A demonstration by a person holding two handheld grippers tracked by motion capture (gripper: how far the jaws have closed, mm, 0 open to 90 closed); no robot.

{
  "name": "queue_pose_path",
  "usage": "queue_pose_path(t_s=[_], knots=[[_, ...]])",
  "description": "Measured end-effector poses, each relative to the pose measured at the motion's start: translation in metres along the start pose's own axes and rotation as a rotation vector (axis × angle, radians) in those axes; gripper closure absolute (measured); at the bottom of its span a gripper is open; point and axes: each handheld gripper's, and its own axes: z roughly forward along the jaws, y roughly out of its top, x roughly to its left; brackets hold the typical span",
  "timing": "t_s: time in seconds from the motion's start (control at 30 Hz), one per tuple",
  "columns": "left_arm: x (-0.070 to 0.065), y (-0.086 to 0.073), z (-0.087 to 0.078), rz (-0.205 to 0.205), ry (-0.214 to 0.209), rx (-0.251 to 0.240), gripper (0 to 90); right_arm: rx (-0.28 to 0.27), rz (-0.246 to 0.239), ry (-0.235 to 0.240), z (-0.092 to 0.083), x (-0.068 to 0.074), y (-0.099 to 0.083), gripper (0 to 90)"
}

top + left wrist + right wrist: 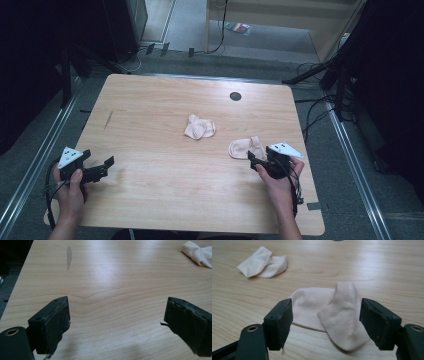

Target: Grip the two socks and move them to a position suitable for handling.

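Socks lie unpaired: right tongs [325, 322] spread around near sock [329, 315], nothing pinched; left tongs [117, 325] spread, idle; far sock [200, 126] untouched.

A: Hardware check. What does the left claw [102, 169] look like?
B: Black body, grey three-cornered plate on top with small dark dots. Black cable trails off it beside the forearm.
A: Right claw [253, 159]?
B: Same build. Black body, pale triangular plate, bundle of black cables running along the forearm.
A: Jaws up close?
B: Blocky black jaws, each faced with a dark pad [56, 325]. On the left claw the pads are worn, edges frayed and peeling. A round brass-coloured screw hole sits in the base of each jaw arm.
A: Sleeves?
B: None visible; forearms bare, no gloves on the hands.
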Motion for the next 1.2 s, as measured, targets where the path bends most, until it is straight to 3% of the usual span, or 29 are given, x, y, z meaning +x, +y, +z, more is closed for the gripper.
queue_pose_path(t_s=[0.1, 0.27, 0.33, 0.5, 0.63, 0.73, 0.77, 0.8, 0.83, 0.9, 0.93, 1.0, 1.2], knots=[[0.000, 0.000, 0.000, 0.002, 0.000, -0.002, 7.1, 0.043, -0.022, -0.003, 0.019, 0.007, 0.004, 27.2], [0.000, 0.000, 0.000, 0.002, 0.000, -0.001, 7.0, 0.071, -0.025, -0.009, 0.036, 0.013, 0.005, 26.1], [0.000, 0.000, 0.000, -0.001, 0.000, -0.001, 7.0, 0.103, -0.033, -0.039, 0.048, 0.015, 0.003, 22.2], [0.000, 0.000, 0.000, -0.003, 0.001, -0.001, 7.0, 0.155, -0.052, -0.081, 0.061, 0.019, -0.003, 20.8], [0.000, 0.000, 0.000, -0.005, 0.000, 0.000, 7.1, 0.150, -0.057, -0.105, 0.060, 0.021, -0.005, 23.4], [0.000, 0.000, 0.000, -0.005, 0.001, 0.000, 7.1, 0.140, -0.054, -0.117, 0.060, 0.020, -0.006, 28.7], [0.000, 0.000, 0.000, -0.003, 0.002, -0.001, 7.1, 0.130, -0.040, -0.135, 0.058, 0.019, -0.006, 39.9], [0.000, 0.000, 0.000, -0.003, 0.002, -0.001, 7.1, 0.130, -0.040, -0.135, 0.058, 0.019, -0.006, 39.9], [0.000, 0.000, 0.000, -0.003, 0.002, 0.002, 7.1, 0.099, -0.031, -0.153, 0.055, 0.015, -0.009, 53.8], [0.000, 0.000, 0.000, -0.001, 0.004, 0.003, 7.0, 0.079, -0.019, -0.163, 0.052, 0.010, -0.012, 68.5], [0.000, 0.000, 0.000, -0.001, 0.004, 0.003, 7.1, 0.079, -0.019, -0.163, 0.052, 0.010, -0.012, 68.5], [0.000, 0.000, 0.000, 0.004, 0.002, 0.008, 7.0, 0.079, 0.000, -0.152, 0.050, 0.003, -0.011, 77.3], [0.000, 0.000, 0.001, 0.000, -0.001, 0.008, 7.0, 0.052, 0.039, -0.115, 0.041, 0.004, -0.003, 81.6]])
